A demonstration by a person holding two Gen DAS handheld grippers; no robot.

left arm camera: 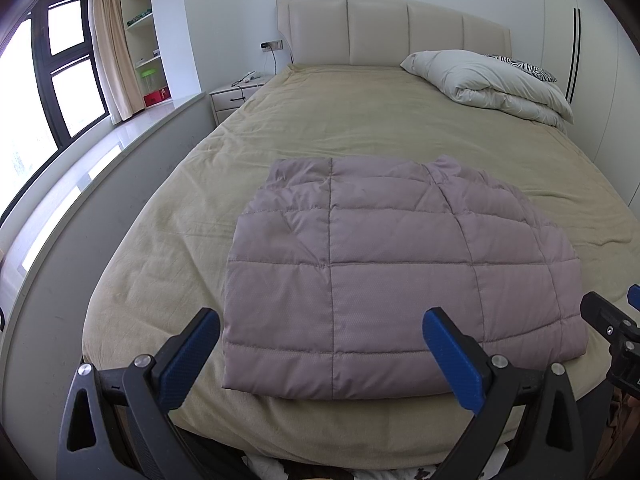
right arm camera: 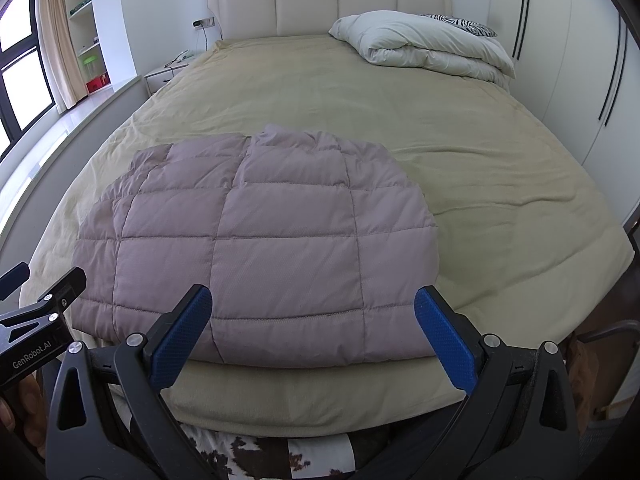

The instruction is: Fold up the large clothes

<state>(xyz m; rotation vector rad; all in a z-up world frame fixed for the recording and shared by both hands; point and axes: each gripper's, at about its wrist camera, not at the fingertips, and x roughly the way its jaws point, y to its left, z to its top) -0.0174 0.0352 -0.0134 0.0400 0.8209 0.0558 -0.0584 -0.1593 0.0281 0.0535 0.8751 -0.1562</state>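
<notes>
A mauve quilted puffer jacket point(left arm camera: 384, 276) lies folded into a rough rectangle on the near end of the bed; it also shows in the right wrist view point(right arm camera: 256, 240). My left gripper point(left arm camera: 320, 320) is open and empty, held just in front of the jacket's near edge. My right gripper point(right arm camera: 312, 296) is open and empty, also just short of the near edge. The right gripper's fingers point(left arm camera: 600, 312) show at the right edge of the left wrist view. The left gripper's fingers point(right arm camera: 64, 284) show at the left edge of the right wrist view.
The bed has a beige cover point(left arm camera: 360, 120) and a padded headboard point(left arm camera: 392, 32). A folded white duvet point(left arm camera: 492, 80) with a zebra pillow lies at the far right. A nightstand point(left arm camera: 236, 96) and window ledge point(left arm camera: 100, 152) stand left. Wardrobe doors point(right arm camera: 580, 60) stand right.
</notes>
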